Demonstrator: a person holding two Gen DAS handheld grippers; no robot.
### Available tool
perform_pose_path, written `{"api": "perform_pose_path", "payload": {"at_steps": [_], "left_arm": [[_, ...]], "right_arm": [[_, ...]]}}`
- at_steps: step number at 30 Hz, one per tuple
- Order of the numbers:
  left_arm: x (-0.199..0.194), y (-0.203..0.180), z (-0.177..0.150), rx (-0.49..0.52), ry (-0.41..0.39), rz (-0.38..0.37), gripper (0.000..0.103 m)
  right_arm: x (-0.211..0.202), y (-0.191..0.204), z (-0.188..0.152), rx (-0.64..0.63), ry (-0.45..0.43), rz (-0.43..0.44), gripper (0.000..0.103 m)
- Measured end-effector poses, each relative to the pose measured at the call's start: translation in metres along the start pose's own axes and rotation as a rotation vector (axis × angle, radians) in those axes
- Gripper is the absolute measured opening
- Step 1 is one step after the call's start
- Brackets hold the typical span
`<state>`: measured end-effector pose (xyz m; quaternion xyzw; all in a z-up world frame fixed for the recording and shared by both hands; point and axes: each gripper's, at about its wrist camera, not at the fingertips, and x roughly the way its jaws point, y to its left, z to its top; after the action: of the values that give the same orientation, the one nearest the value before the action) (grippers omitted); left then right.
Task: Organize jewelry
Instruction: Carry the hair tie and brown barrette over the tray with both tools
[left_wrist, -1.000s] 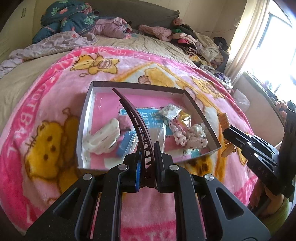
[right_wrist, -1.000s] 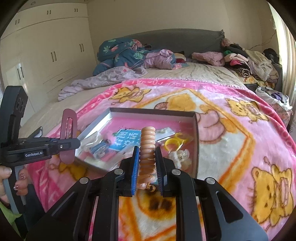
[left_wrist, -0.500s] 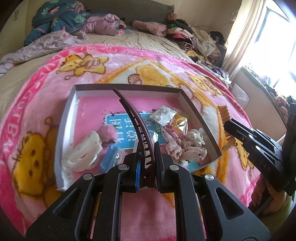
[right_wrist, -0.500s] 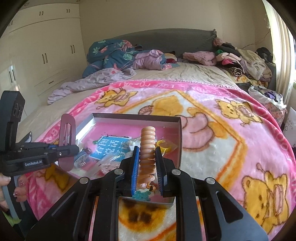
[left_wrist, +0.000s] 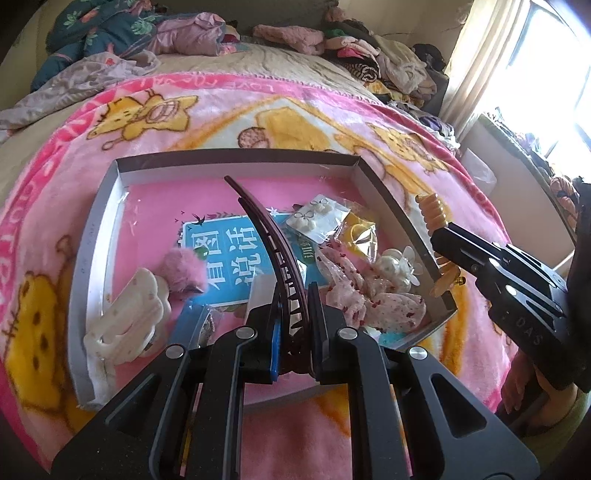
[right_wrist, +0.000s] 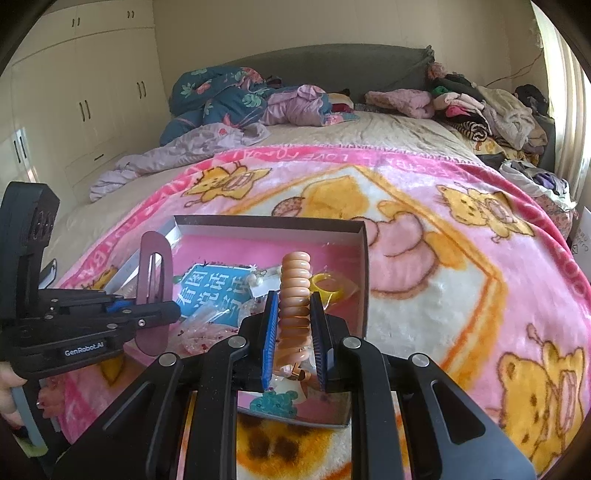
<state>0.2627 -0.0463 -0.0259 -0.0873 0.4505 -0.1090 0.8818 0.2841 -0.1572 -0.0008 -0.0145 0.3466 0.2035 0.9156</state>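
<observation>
Jaws of the left gripper (left_wrist: 291, 325) are clamped on a dark curved hair clip (left_wrist: 275, 254), which rises from them at lower centre of the left wrist view and arcs toward the middle of the frame over the box (left_wrist: 88, 236). That box lies open on a pink blanket (left_wrist: 332, 107) spread across the bed (left_wrist: 258, 62). Inside it, a white claw clip (left_wrist: 125, 321) sits at lower left, a pink pompom (left_wrist: 184, 271) beside it, a blue card (left_wrist: 225, 258) in the centre, an earring card (left_wrist: 314, 218) and a yellow packet (left_wrist: 360, 230) to the right, and a white flower clip (left_wrist: 397, 264) with floral fabric (left_wrist: 364, 295) at lower right. At the right edge, the right gripper (left_wrist: 439, 236) holds a coil tie (left_wrist: 432, 210) just above the box's right wall.

Turning to the right wrist view, the right gripper (right_wrist: 293, 332) has its jaws clamped on the orange coil tie (right_wrist: 295, 284), standing upright at lower centre over the near right corner of the box (right_wrist: 364, 258). The left gripper (right_wrist: 162, 312) comes in from the left edge, jaws pinched on the hair clip (right_wrist: 155, 258), seen end-on over the box's left side. A hand (right_wrist: 9, 384) grips its handle at lower left. Clothes (right_wrist: 480, 107) are piled at upper right, and wardrobes (right_wrist: 85, 92) fill the upper left.
</observation>
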Motion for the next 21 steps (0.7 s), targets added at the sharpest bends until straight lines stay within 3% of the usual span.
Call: {"api": "perform_pose_path", "payload": {"at_steps": [21], "left_arm": [[0.019,0.030,0.005,-0.052,0.032,0.020,0.007]], "right_arm": [[0.044,0.033,-0.020,-0.057,0.110,0.075,0.017]]}}
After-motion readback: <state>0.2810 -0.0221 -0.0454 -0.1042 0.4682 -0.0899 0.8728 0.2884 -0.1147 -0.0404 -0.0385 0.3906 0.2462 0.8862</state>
